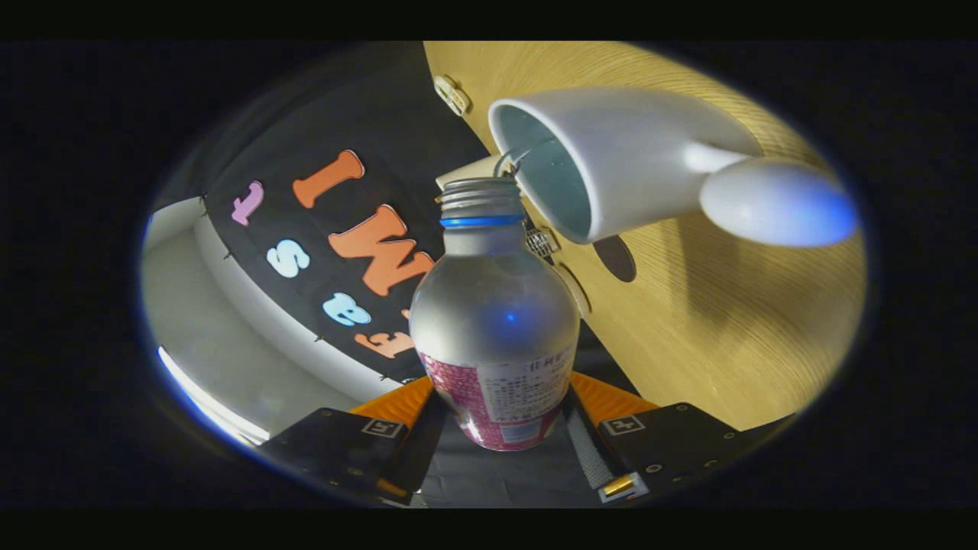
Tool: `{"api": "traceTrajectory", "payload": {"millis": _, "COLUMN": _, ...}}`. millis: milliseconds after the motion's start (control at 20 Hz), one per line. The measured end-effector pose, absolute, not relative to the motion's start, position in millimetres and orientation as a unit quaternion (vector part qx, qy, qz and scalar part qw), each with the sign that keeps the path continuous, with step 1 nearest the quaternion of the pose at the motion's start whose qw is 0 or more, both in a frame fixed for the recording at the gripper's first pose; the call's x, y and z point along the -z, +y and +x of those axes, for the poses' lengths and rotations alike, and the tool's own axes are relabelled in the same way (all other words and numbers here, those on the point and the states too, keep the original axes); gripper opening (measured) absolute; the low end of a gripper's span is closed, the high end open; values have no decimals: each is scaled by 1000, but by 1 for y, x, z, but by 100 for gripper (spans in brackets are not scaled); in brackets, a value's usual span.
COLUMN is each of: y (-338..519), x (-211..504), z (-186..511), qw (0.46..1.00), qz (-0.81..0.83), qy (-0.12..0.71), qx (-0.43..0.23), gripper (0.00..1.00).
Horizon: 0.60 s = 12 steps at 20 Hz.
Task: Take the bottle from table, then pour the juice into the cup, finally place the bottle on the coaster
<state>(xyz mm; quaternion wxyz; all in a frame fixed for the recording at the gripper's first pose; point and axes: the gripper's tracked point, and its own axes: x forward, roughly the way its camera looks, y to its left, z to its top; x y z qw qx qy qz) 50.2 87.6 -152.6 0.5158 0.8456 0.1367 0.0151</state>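
gripping clear, uncapped, seemingly empty bottle (494, 305), claw (500, 428) beside cup (603, 164)

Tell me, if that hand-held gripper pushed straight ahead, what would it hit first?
Probably the white cup. The hand-held gripper is shut on the bottle, whose open mouth leads, already at the cup's rim. Depth is hard to judge here.

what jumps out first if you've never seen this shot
The uncapped bottle clamped between the tongs, its open neck aimed at the mouth of the white cup. The cup stands just beyond it on the wooden table, handle toward the viewer, and the whole scene is rolled sideways, as in a pour.
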Motion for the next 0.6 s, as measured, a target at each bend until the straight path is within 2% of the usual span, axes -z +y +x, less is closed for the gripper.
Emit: {"api": "traceTrajectory", "payload": {"millis": 600, "y": 70, "x": 145, "z": 46, "qw": 503, "qz": 854, "qy": 129, "qx": -13, "gripper": 78}}
